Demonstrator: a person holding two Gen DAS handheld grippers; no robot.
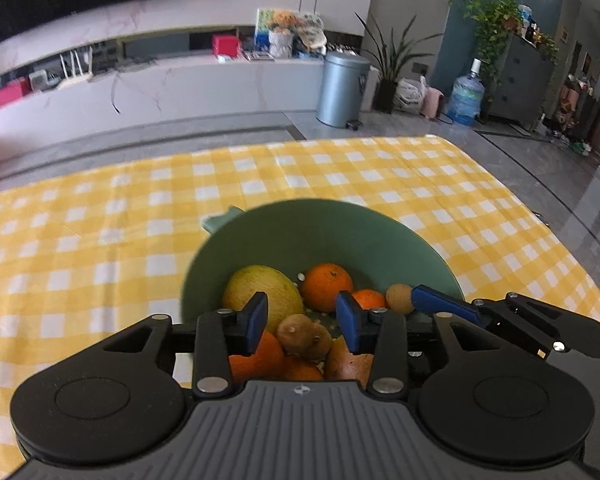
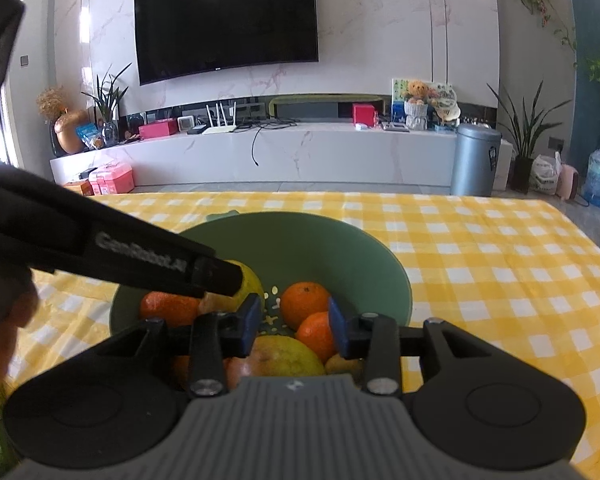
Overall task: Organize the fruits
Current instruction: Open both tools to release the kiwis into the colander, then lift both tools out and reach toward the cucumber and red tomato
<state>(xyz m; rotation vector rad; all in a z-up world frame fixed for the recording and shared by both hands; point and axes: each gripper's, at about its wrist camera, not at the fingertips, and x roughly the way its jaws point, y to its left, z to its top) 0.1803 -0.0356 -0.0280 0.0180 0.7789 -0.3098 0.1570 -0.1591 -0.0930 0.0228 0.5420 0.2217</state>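
Sitting on the yellow checked tablecloth [image 1: 100, 220], the green bowl [image 1: 324, 232] holds all the fruit in view and serves as the landmark. Inside the bowl, a pale yellow melon [image 1: 260, 294] lies at its left side, a large orange [image 1: 327, 286] sits against the far wall, and two brown kiwis [image 1: 302, 334] rest near the near rim among more oranges. The left gripper [image 1: 302, 322] hangs over the bowl's near edge with its blue pads parted and nothing pinched between them. The right gripper [image 2: 294, 330] likewise hovers above the bowl's near rim, pads spread apart and empty, with two oranges [image 2: 305, 304] and a greenish-yellow mango [image 2: 278, 356] lying below it. From the right wrist view, the left gripper's black body crosses the bowl's left side.
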